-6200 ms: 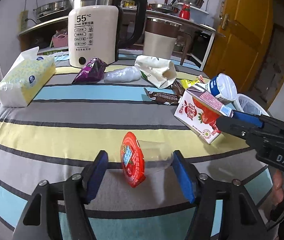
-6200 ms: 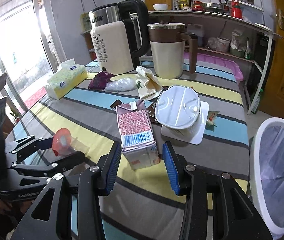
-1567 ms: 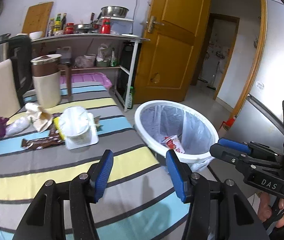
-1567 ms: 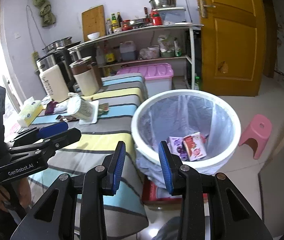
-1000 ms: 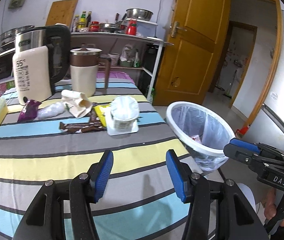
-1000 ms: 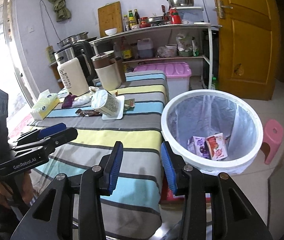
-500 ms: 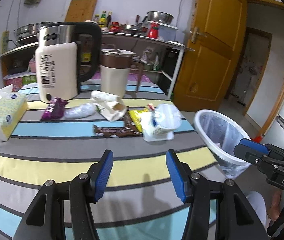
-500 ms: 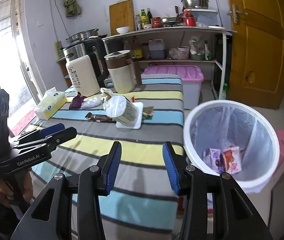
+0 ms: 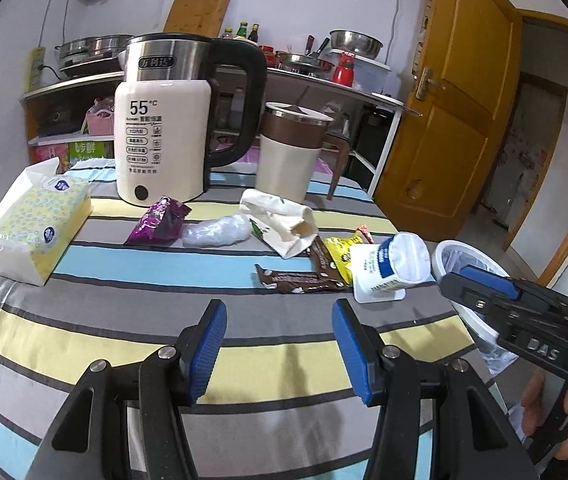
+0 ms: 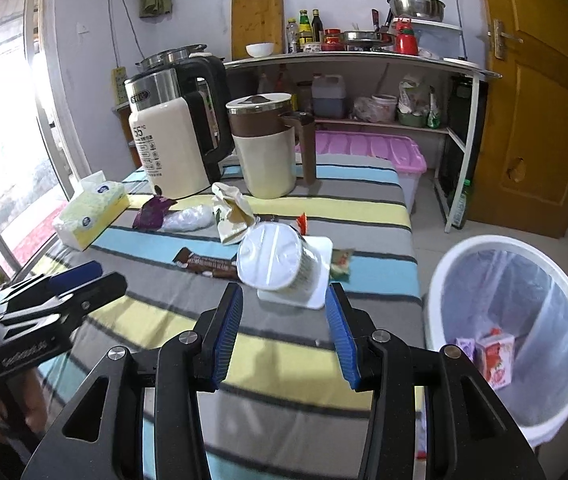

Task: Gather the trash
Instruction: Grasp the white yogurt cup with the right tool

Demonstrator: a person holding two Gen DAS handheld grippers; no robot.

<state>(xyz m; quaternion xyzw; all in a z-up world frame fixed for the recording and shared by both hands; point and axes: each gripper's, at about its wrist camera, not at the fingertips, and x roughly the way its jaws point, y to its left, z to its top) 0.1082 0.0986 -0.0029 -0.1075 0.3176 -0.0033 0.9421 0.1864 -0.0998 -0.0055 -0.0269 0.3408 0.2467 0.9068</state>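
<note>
Trash lies on the striped table (image 9: 83, 344): a white noodle cup (image 9: 400, 260) on its side, a brown wrapper (image 9: 296, 278), a yellow packet (image 9: 338, 256), a crumpled paper bag (image 9: 279, 220), clear plastic (image 9: 215, 231) and a purple wrapper (image 9: 159, 220). My left gripper (image 9: 279, 348) hovers open and empty over the near stripes. My right gripper (image 10: 284, 332) is open and empty, with the noodle cup (image 10: 279, 264) just beyond its tips. The white lined bin (image 10: 432, 304) stands off the table's right end with two cartons (image 10: 492, 356) inside.
A cream kettle (image 9: 159, 136) and a brown-topped jug (image 9: 288, 156) stand at the table's back, and a tissue box (image 9: 35, 220) at its left. A pink storage box (image 10: 368, 152), a loaded shelf (image 10: 364, 60) and a yellow door (image 10: 544, 100) lie beyond.
Both views have swung from the bin back over the table, and the trash pile has come closer. The right jaws stand a little wider than a second ago. Both grippers stay empty.
</note>
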